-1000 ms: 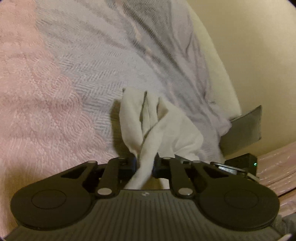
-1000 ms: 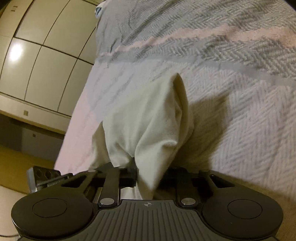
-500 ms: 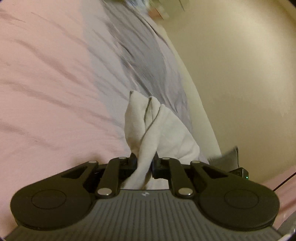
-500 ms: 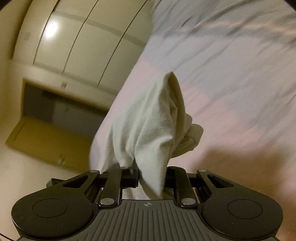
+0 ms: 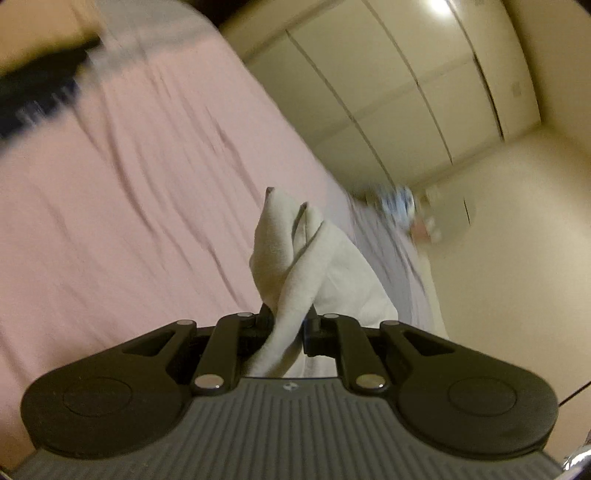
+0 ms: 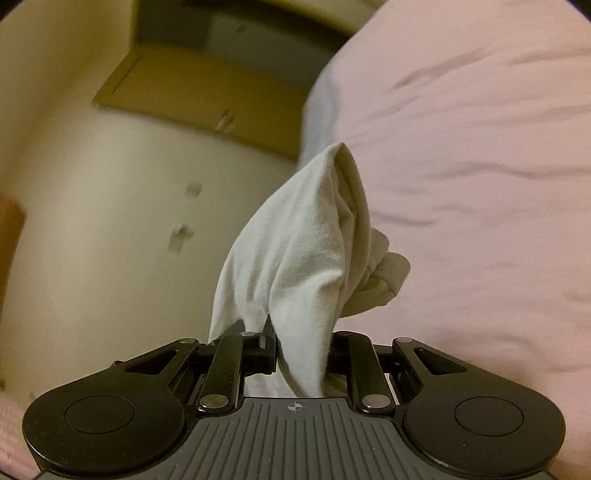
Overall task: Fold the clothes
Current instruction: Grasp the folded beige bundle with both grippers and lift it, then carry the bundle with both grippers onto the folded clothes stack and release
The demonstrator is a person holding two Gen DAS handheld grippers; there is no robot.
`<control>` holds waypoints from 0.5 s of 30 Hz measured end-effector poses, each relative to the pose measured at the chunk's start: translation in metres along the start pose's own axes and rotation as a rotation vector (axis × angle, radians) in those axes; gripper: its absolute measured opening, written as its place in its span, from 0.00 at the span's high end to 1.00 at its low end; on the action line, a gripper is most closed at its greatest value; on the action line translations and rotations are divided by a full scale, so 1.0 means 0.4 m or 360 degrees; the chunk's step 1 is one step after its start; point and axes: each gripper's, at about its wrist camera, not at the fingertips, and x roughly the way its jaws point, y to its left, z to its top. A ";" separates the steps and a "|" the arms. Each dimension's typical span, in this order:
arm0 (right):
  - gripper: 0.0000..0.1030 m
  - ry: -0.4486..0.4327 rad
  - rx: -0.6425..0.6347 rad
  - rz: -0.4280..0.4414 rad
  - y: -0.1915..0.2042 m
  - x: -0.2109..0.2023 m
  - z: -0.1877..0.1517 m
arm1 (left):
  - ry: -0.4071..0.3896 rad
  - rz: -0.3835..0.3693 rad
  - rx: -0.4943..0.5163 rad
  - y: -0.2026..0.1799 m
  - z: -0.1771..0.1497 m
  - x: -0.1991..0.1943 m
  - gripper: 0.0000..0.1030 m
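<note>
Two tongs pinch one white cloth [image 5: 295, 273]; the left gripper [image 5: 289, 326] squeezes it; the right gripper [image 6: 301, 350] squeezes it too, above the pink bed [image 5: 122, 206].

no legible text, labels or numbers

A pink bedspread [image 5: 122, 192] is covering the bed, creased in long folds. Cream panelled wardrobe doors [image 5: 388, 85] are catching a ceiling light's glare [image 5: 441, 7], while pale walls [image 6: 92, 229] are framing a wooden floor [image 6: 192, 99].
</note>
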 end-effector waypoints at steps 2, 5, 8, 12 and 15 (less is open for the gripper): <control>0.83 0.0039 -0.0067 0.0037 0.068 0.115 0.019 | -0.0063 0.0013 0.0010 0.055 0.082 -0.082 0.91; 0.83 0.0058 -0.0094 0.0088 0.155 0.296 -0.005 | -0.0105 0.0028 0.0053 0.158 0.231 -0.185 0.91; 0.83 0.0030 -0.0024 0.0110 0.213 0.498 -0.004 | -0.0094 0.0044 0.0095 0.253 0.389 -0.233 0.91; 0.83 -0.0033 0.0069 0.0129 0.280 0.713 0.028 | -0.0053 0.0035 0.0184 0.349 0.623 -0.254 0.91; 0.83 -0.0104 0.0059 0.0113 0.340 0.849 0.088 | -0.0059 0.0029 0.0238 0.393 0.757 -0.245 0.91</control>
